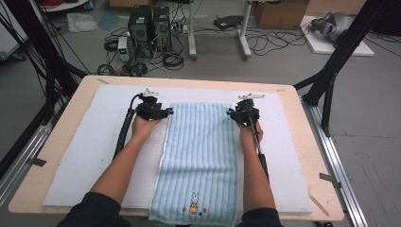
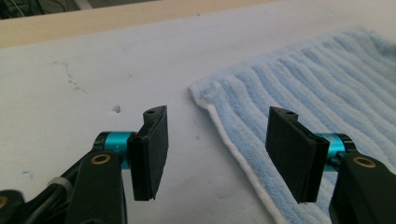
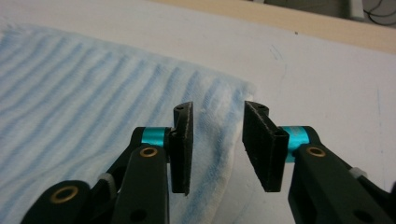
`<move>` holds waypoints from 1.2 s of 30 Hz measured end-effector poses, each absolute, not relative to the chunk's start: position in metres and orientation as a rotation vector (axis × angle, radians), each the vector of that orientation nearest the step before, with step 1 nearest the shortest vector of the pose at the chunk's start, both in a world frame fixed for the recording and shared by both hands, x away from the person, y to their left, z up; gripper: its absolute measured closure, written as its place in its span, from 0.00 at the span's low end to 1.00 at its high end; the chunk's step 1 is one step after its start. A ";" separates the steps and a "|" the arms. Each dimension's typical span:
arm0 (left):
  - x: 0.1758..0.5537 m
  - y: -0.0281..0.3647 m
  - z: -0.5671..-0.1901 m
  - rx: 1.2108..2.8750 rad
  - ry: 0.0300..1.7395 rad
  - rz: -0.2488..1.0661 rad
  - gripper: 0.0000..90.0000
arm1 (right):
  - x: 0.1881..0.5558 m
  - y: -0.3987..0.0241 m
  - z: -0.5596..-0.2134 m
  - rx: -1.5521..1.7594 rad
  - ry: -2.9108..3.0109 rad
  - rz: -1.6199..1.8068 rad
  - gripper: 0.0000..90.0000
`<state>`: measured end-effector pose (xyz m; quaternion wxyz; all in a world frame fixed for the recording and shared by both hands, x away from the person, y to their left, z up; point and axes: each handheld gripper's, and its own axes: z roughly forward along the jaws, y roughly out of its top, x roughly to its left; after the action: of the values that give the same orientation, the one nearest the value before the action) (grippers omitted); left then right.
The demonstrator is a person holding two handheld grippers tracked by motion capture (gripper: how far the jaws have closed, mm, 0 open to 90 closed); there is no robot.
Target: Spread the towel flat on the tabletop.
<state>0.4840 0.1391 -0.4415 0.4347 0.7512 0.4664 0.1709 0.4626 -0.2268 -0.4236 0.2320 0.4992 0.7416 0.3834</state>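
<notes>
1. Lengthwise down the middle of the surface (image 1: 61, 142) lies a pale blue striped towel (image 1: 201, 156), spread flat on a white mat (image 1: 94, 156); its near end hangs just over the front edge, where a small rabbit picture (image 1: 194, 204) is stitched.
2. Both far corners of the towel lie well short of the mat's far edge, so a bare band of mat stays open beyond them, and wide bare strips of mat run along either long side.
3. At the towel's far left corner sits the left gripper (image 1: 166, 112). In the left gripper view (image 2: 217, 149) its jaws stand wide apart, one over bare mat, the other over the cloth, with the white-bound long edge of the towel (image 2: 243, 163) passing between them; neither pad presses on it.
4. At the far right corner is the right gripper (image 1: 231, 113). In the right gripper view (image 3: 217, 144) its jaws stand narrowly apart above the towel's corner (image 3: 224, 98), with the cloth's right edge under the gap and nothing pinched.
5. Past the far rim of the surface, the floor carries computer towers (image 1: 151, 26), tangled cables (image 1: 274, 40) and a cardboard box (image 1: 281, 13), whose contents cannot be seen.
</notes>
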 end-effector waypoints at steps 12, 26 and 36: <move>0.489 0.122 -0.447 2.045 1.102 0.531 1.00 | 0.466 -0.227 -0.438 1.420 2.158 0.969 0.66; 0.507 0.132 -0.444 1.837 1.207 0.445 0.68 | 0.473 -0.209 -0.445 1.468 2.034 0.928 0.80; 0.496 0.106 -0.449 2.012 1.104 0.519 0.88 | 0.460 -0.210 -0.424 1.359 2.061 0.990 0.70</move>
<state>0.4955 0.1056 -0.4487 0.3842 0.7894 0.4333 0.2035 0.4599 -0.2105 -0.4243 0.2387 0.4961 0.7525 0.3615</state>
